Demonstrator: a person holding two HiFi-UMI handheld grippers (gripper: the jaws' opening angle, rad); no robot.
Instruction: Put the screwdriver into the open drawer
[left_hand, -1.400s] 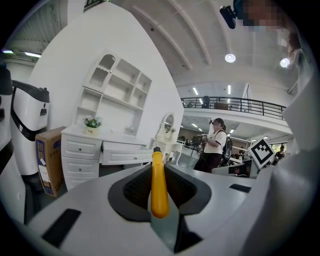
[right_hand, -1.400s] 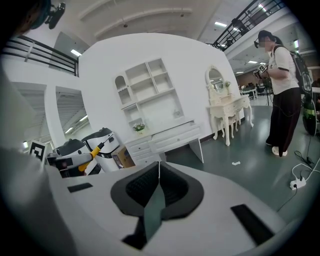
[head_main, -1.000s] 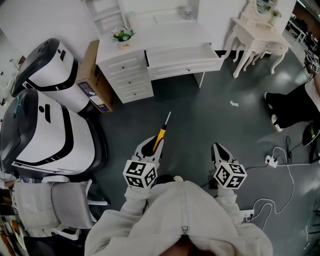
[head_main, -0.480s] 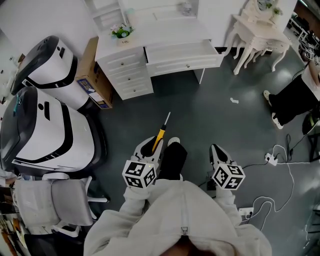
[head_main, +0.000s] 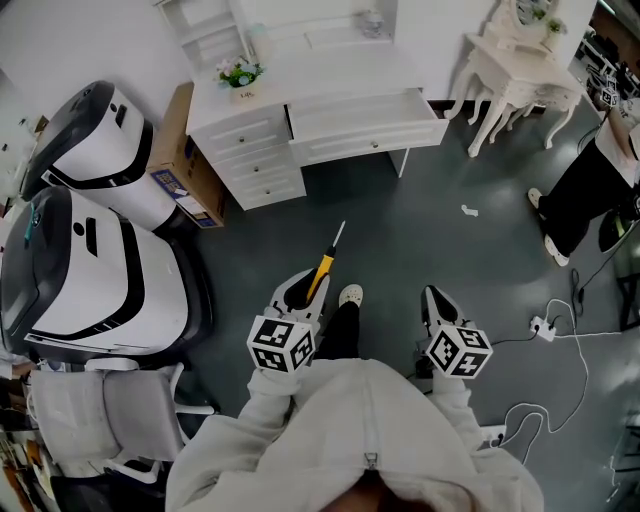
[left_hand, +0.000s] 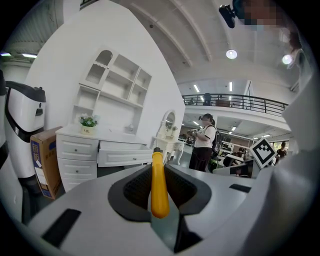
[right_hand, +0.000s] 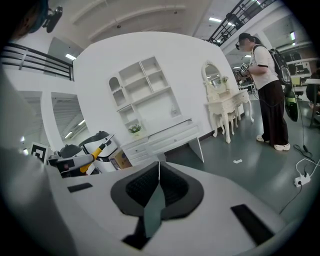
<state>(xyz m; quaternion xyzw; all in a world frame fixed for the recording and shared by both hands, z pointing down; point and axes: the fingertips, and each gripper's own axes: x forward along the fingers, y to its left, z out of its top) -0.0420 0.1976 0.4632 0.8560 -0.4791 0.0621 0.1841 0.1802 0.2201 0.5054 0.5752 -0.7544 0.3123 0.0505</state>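
**Left tool (head_main: 298, 293) clamped on the screwdriver (head_main: 322, 268), well apart from the open drawer (head_main: 372, 137)**

We look steeply down over our own pale hooded top (head_main: 360, 440) at a dark grey floor (head_main: 420, 230). Our left tool has its jaws partly closed on the yellow handle of the screwdriver. The pads press on both sides of the handle, and the thin metal shaft sticks out past the tips, aimed toward the furniture ahead. Our right tool (right_hand: 158, 180) is held beside it, its jaws brought fully together with nothing between them. One of our shoes (head_main: 350, 296) shows on the floor between the two tools.

Ahead, a white tabletop (head_main: 340, 72) stands against the wall. It has a stack of closed drawers at its left, and the open drawer is pulled out at its middle. A small potted plant (head_main: 240, 72) sits on the tabletop's left end. A cardboard box (head_main: 185, 150) stands just beside the closed drawers, next to two large white-and-black machines (head_main: 100, 270). A grey office chair (head_main: 125, 410) is at our near left. To the right are a white dressing table (head_main: 520, 75), a standing person (head_main: 590, 175) and white cables (head_main: 560, 335) on the floor.
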